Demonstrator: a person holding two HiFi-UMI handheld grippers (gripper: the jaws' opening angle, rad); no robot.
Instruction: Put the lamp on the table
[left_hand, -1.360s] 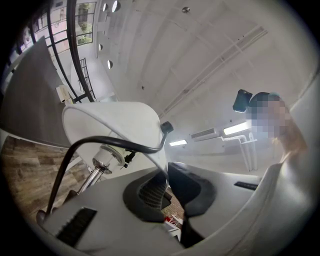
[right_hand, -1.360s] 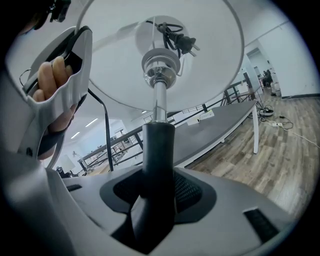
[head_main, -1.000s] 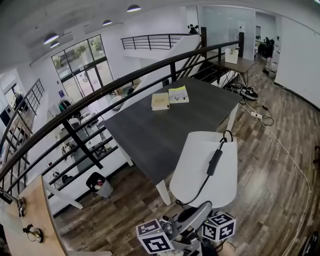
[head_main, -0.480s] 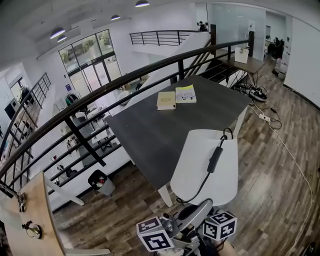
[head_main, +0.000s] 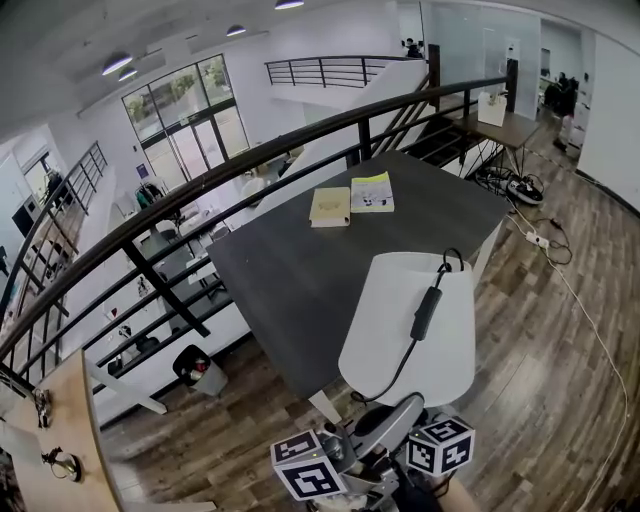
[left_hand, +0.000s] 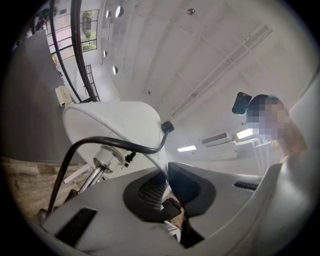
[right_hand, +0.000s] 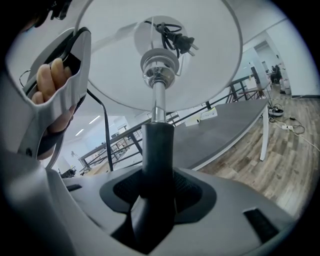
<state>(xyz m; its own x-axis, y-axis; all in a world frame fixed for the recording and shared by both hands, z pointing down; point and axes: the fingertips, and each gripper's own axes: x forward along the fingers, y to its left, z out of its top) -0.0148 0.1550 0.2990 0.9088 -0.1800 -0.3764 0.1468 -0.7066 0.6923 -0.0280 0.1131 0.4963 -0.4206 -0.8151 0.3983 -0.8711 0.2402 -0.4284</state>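
The lamp's white shade hangs over the near corner of the dark grey table, with its black cord and switch draped across it. Seen from the right gripper view, my right gripper is shut on the lamp's black stem, below the chrome tube and shade. In the left gripper view, my left gripper is shut on the thin rim of the shade, and the cord loops in front. Both marker cubes sit at the head view's bottom edge.
Two books lie at the table's far side. A black railing runs behind the table, above a drop to a lower floor. Cables and a power strip lie on the wood floor at right. A small bin stands below left.
The lamp shade has crept slightly up and toward the table in the head view. Both grips look the same.
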